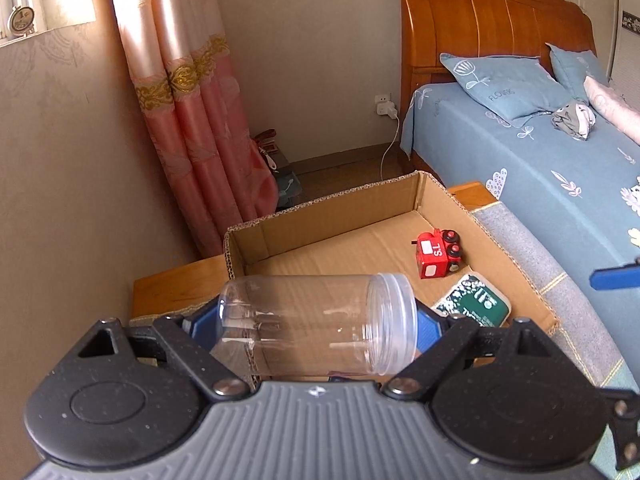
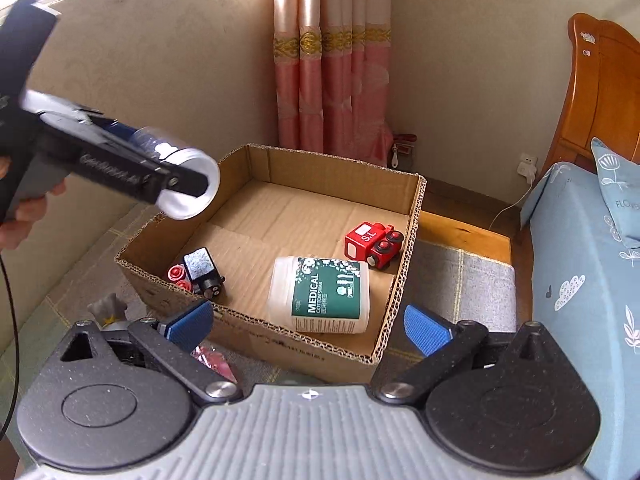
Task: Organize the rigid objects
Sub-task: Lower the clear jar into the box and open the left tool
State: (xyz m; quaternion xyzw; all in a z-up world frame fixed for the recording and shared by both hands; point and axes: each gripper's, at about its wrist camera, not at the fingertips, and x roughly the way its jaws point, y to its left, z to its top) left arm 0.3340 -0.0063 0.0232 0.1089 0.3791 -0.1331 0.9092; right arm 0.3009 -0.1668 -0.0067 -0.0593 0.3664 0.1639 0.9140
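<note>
Claws first. Left claw (image 1: 316, 322) was clamped on a clear plastic jar (image 1: 320, 322), lying crosswise between the blue pads, one pad on the jar's base and the other at its threaded mouth end; jar had no lid. Seen from the right wrist cam, that claw (image 2: 188, 184) hung up and to the left of the right claw, over the near-left corner of a cardboard box (image 2: 256, 332), w/ a person's hand (image 2: 24, 208) on its grip.

Right claw (image 2: 308, 326) was spread wide, nothing between its blue pads (image 2: 426, 328), poised over the box's near wall.

Just past the right claw, inside the box, lay a white tub w/ green label reading "MEDICAL COTTON SWAB" (image 2: 324, 294), on its side. Beyond that, toward the far-right corner, sat a red toy train engine (image 2: 374, 242). To the left of the tub, against the near-left wall, was a black toy car w/ red wheels (image 2: 200, 272).

Outside the box, by the right claw's left finger, sat a small grey-and-yellow item (image 2: 106, 310) and something pink (image 2: 212, 360); couldn't tell what either was.

Box sat on a grey patterned mat (image 2: 460, 280). Further right was a bed w/ blue sheet (image 2: 580, 300); behind the box, a pink curtain (image 2: 332, 80).
</note>
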